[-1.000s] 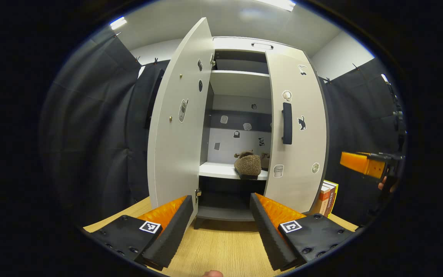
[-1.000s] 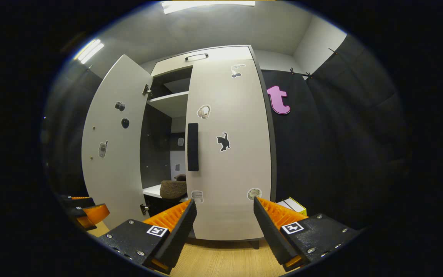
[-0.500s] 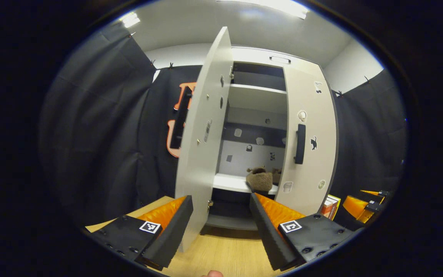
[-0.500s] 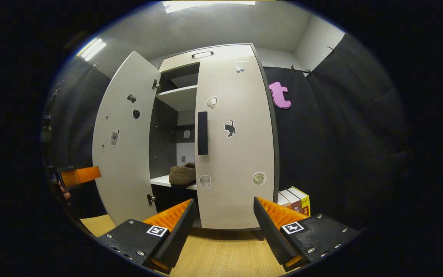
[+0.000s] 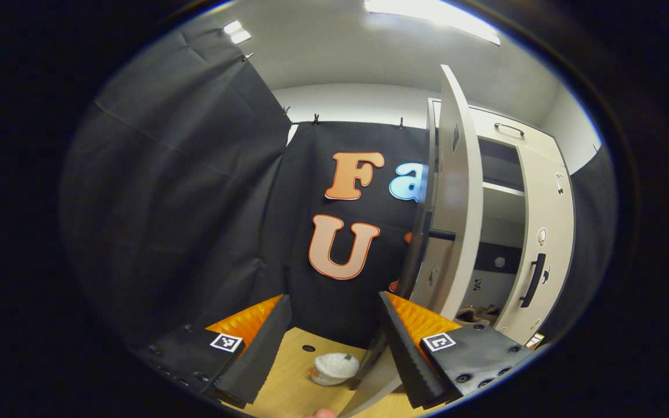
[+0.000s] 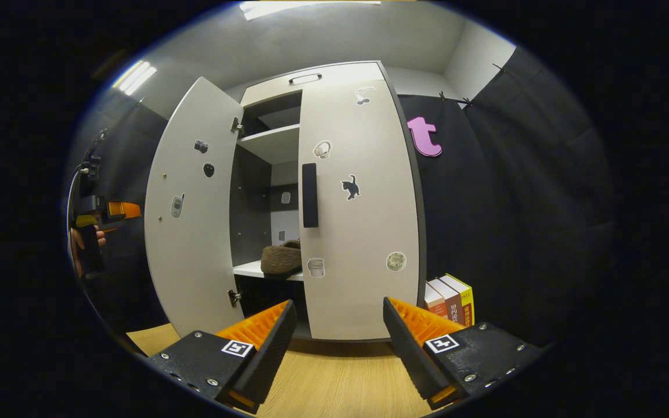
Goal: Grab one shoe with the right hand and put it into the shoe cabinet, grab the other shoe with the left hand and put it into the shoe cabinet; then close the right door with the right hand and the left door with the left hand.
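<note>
The white shoe cabinet (image 6: 334, 72) stands on the wooden table. Its right door (image 6: 358, 209) lies against the front, and its left door (image 6: 192, 215) stands wide open. A brown fuzzy shoe (image 6: 282, 259) rests on the lower shelf, with a second one partly hidden behind it. My right gripper (image 6: 337, 342) is open and empty, in front of the right door and clear of it. My left gripper (image 5: 331, 342) is open and empty, beside the outer face of the left door (image 5: 450, 203), which I see edge-on. The shoes (image 5: 477, 313) peek out past that door. At the far left of the right gripper view, a hand holds the left gripper (image 6: 105, 212).
A small white round container (image 5: 334, 368) sits on the wooden table (image 5: 294, 383) near the left door's foot. Several books (image 6: 448, 296) stand right of the cabinet. Black cloth walls close in on both sides.
The left gripper has swung left, from facing the cabinet opening to beside the outer face of the left door. The right gripper has drawn back slightly from the right door.
</note>
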The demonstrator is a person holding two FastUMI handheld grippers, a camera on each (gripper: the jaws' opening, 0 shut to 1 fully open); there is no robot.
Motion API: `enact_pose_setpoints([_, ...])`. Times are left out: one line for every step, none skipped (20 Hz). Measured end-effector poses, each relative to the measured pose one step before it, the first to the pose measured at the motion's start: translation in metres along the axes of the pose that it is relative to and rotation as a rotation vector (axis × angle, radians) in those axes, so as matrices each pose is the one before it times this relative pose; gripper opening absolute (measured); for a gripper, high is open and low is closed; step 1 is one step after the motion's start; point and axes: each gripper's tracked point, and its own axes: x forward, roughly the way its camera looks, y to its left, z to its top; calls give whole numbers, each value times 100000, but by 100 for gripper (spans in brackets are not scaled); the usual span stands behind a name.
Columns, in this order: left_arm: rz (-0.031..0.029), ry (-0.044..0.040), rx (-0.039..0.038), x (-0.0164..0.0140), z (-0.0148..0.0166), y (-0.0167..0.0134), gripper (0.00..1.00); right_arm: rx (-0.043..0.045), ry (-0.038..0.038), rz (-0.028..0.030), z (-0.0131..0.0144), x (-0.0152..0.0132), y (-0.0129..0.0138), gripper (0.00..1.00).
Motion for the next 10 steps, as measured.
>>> enact_pose_setpoints([-504, 534, 670, 814, -156, -215, 97, -101, 127, -1014, 81, -207, -424, 92])
enact_pose_setpoints([-665, 735, 249, 530, -20, -158, 97, 36, -150, -901, 74, -89, -406, 92])
enact_pose_setpoints([90, 698, 102, 198, -338, 83, 96, 183, -130, -853, 93, -132, -380, 92])
enact_pose_setpoints([161, 433, -105, 149, -145, 76, 96, 418, -72, -970, 40, -61, -444, 92])
enact_pose_setpoints([179, -15, -386, 102, -85, 79, 96, 661, 166, -1009, -17, -135, -427, 92])
enact_pose_setpoints([97, -114, -813, -145, -119, 6, 99, 647, 36, -680, -1, -38, -314, 92])
enact_pose_setpoints([405, 93, -1385, -169, -268, -35, 97, 373, 194, -742, -16, -37, -316, 92])
enact_pose_setpoints([464, -638, -1209, -63, 79, -114, 96, -49, 79, -536, 9, 55, -264, 92])
enact_pose_setpoints([339, -293, 867, -45, 15, -120, 96, -270, -202, -347, 138, -49, -183, 92])
enact_pose_setpoints([530, -1008, 2887, -148, 34, -132, 96, -189, -137, 67, 61, 29, -59, 92])
